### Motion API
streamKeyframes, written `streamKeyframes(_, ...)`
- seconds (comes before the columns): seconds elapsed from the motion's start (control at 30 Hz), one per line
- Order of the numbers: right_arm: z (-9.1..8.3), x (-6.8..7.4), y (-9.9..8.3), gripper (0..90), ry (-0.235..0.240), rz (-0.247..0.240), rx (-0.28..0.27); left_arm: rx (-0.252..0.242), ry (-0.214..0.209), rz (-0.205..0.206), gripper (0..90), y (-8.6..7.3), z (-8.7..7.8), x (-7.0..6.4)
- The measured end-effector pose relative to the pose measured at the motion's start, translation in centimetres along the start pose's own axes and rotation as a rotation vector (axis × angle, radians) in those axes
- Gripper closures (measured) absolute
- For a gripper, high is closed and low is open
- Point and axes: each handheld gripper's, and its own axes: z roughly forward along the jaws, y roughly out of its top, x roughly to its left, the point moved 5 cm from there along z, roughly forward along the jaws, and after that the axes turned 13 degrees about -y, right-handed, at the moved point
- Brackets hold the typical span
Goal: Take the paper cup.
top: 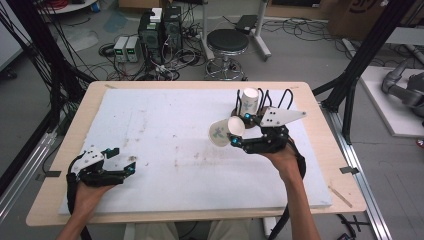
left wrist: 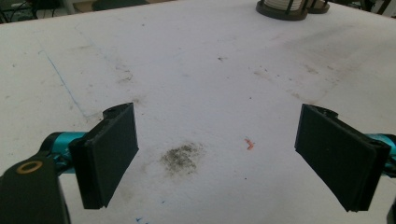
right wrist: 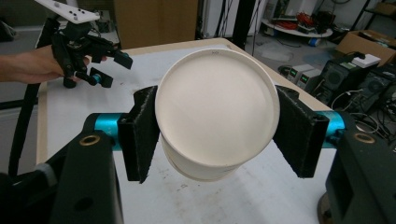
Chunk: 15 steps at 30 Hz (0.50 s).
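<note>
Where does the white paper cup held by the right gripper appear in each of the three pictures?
High view: the paper cup lies on its side, right of centre, clamped by the right gripper.
Right gripper view: the cup is at the centre, its bottom toward the camera, between the two black jaws.
Left gripper view: not in it.
Shared landmark: the white foam board.

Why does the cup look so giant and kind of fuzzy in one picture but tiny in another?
In the right gripper view the paper cup sits right at the lens between the jaws, so it looms large and its edges look soft. In the high view the same cup is far off, small, its rim washed pale. In the left gripper view the pads look slightly blurred.
</note>
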Motion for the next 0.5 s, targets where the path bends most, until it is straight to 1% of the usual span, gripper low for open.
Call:
streamKeyframes(0.07, 0.2, 0.2, -0.7, 37.2, 0.005, 0.006, -0.004, 0.001, 0.003, 0.003, 13.0, 0.0, 0.0, 0.0)
streamKeyframes(0.1, 0.2, 0.2, -0.7, 37.2, 0.005, 0.006, -0.004, 0.001, 0.003, 0.003, 13.0, 0.0, 0.0, 0.0)
streamKeyframes(0.13, 0.3, 0.4, -1.2, 37.2, 0.016, 0.011, -0.007, 0.0, 0.006, 0.004, 13.0, 0.0, 0.0, 0.0)
streamKeyframes(0.2, 0.4, 0.4, -1.4, 37.2, 0.016, 0.012, -0.011, -0.002, 0.01, 0.005, 13.0, 0.0, 0.0, -0.1)
streamKeyframes(0.23, 0.8, 0.4, -1.8, 37.2, 0.025, 0.014, -0.011, 0.001, 0.01, 0.005, 13.0, 0.0, 0.0, -0.1)
streamKeyframes(0.27, 0.8, 0.4, -1.8, 37.2, 0.025, 0.014, -0.011, 0.001, 0.011, 0.003, 13.0, 0.0, 0.0, 0.0)
streamKeyframes(0.3, 0.9, 0.4, -2.0, 37.2, 0.025, 0.016, 0.003, 0.001, 0.012, 0.002, 13.0, 0.0, 0.0, 0.0)
streamKeyframes(0.33, 1.1, 0.4, -2.1, 37.2, 0.028, 0.024, 0.001, 0.003, 0.011, 0.004, 13.0, 0.0, 0.0, 0.0)
streamKeyframes(0.5, 1.4, 0.3, -2.5, 37.2, 0.028, 0.026, 0.005, 0.0, 0.014, 0.006, 13.0, 0.0, 0.0, -0.1)
